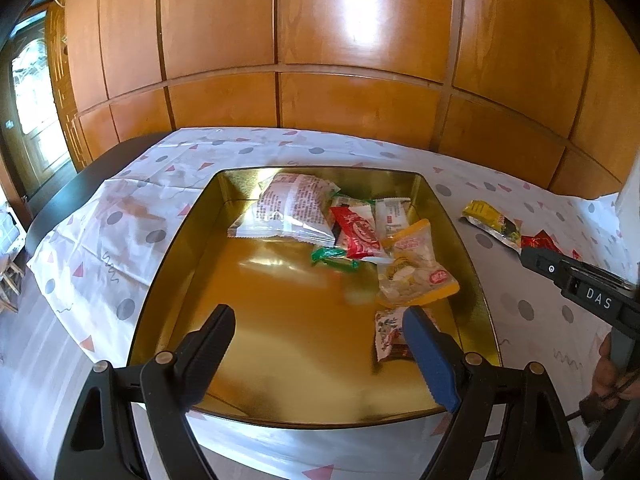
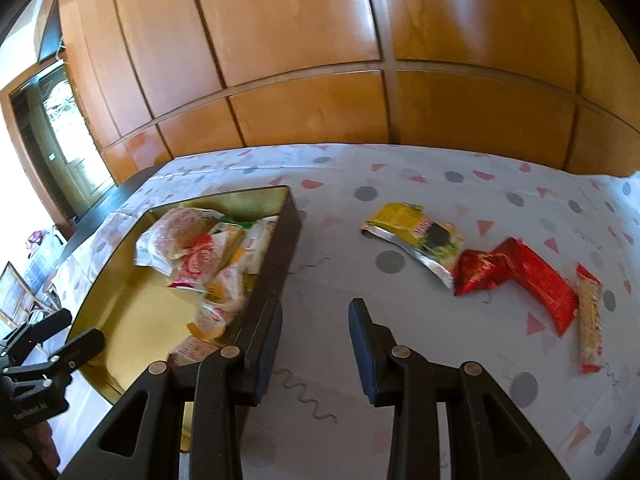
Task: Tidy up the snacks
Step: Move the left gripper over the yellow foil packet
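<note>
Red snack packets (image 2: 520,276) lie ahead-right of the empty, slightly parted right gripper (image 2: 314,344) on the cloth.

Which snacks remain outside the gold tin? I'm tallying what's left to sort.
Four lie out on the tablecloth: a yellow packet, a crumpled red wrapper, a long red packet and a narrow biscuit pack, right of the tin.

Bright daylight, glare on wood panels (image 1: 360,8), fisheye-bent edges, slight motion blur.
</note>
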Available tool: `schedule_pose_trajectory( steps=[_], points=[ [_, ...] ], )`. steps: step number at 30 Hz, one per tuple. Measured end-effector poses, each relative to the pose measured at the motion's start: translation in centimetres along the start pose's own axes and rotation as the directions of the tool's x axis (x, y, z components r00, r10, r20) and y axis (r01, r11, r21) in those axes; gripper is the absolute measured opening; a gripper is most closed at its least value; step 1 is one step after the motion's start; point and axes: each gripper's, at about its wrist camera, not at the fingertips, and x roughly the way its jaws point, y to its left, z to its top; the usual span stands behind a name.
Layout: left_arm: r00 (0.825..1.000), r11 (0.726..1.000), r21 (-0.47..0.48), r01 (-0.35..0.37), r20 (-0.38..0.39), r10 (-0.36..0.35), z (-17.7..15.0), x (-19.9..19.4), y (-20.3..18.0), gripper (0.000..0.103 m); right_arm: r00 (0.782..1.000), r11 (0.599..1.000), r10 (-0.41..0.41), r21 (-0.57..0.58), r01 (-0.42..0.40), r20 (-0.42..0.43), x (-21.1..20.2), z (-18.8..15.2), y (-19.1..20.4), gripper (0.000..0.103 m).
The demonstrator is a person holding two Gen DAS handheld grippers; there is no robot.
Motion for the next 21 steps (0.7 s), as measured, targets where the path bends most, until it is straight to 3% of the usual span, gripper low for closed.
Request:
schedule_pose_trajectory(
  steps=[12,21],
  points=[
    [1.000,0.999,0.051,0.014,0.003,-0.014,0.4,0.0,-1.8,0.086,0.992,0.987,-0.126,0.097,0.128,-0.023,-0.4,-2.0,-5.9,0.035],
    [0.999,0.993,0.109,0.043,0.004,-0.044,1.1,0.0,-3.8,0.086,0.966,0.957,-0.255,0.135,0.257,-0.034,-1.1,-3.3,-10.3,0.035]
  ],
)
